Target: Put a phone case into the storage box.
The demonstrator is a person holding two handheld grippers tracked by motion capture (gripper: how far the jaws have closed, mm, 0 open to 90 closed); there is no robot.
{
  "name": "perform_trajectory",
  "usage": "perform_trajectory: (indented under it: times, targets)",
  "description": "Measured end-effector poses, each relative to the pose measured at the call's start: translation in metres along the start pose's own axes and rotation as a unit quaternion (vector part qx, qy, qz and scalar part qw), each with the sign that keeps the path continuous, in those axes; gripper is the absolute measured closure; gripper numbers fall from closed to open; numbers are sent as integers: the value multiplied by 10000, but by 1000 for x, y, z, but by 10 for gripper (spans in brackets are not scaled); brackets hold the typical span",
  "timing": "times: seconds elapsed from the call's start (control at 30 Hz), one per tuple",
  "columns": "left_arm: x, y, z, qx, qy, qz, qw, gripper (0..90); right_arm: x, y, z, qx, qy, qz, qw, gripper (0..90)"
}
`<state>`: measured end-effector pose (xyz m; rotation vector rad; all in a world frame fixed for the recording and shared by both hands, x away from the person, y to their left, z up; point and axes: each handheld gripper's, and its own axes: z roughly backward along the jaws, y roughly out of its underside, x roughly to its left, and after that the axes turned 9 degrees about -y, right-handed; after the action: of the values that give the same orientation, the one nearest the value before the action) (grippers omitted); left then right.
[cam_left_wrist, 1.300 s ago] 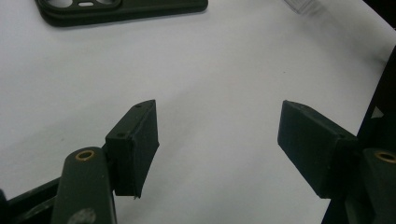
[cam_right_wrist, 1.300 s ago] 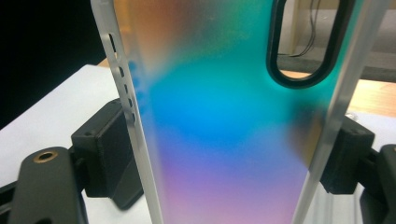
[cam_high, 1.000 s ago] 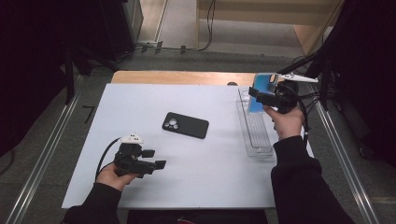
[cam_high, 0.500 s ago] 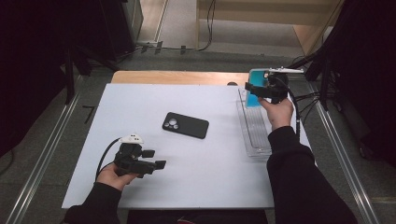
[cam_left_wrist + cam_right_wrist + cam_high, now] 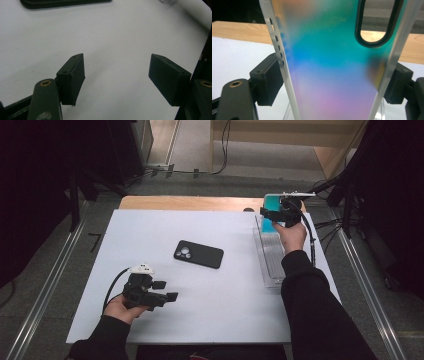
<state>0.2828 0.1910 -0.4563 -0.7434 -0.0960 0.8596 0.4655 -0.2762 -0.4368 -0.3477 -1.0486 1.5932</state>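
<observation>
Right gripper [image 5: 272,215] clamped on an iridescent teal-to-pink translucent phone case [image 5: 332,65], jaws pressing its two long side edges, case upright between them, camera cutout toward top. High view: the case [image 5: 272,205] is held at the far right corner of the white table surface [image 5: 200,320], over the far end of a clear plastic tray [image 5: 272,265] that runs along the right edge. Left gripper [image 5: 165,290] near the near left corner, jaws wide apart, nothing between them, just above the surface. Black smartphone [image 5: 198,254] lies face down mid-surface, well apart from both grippers.
</observation>
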Motion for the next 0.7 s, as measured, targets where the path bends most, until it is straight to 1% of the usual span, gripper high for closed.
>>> perform_trajectory:
  times: [0.07, 0.17, 0.33, 0.43, 0.53, 0.57, 0.67, 0.7]
  targets:
    - [0, 0, 0, 16, -1, -14, 10000, 294, -2, 1, -5, 43, 19, -48, 10000, 162]
    - [0, 0, -1, 17, 4, -8, 10000, 293, -5, 1, -13, 91, 113, -56, 9999, 162]
    - [-1, 0, -1, 28, 11, -14, 10000, 294, -10, 4, -22, 139, 122, -128, 9997, 158]
    - [-1, 0, -2, 22, 20, -12, 10000, 294, -9, 4, -25, 113, 199, -135, 9996, 154]
    - [-1, 0, -1, 29, 15, -13, 10000, 294, -7, 3, -27, 119, 288, -47, 9995, 139]
    - [-1, 0, -1, 32, 17, -16, 10000, 294, -7, 2, -27, 102, 267, -43, 9996, 139]
    - [-1, 0, -1, 70, 12, -45, 10000, 294, -9, 1, -28, 129, 294, -110, 9994, 135]
    - [-1, 0, -2, 68, 11, -39, 10000, 294, -10, 1, -29, 168, 344, -136, 9992, 119]
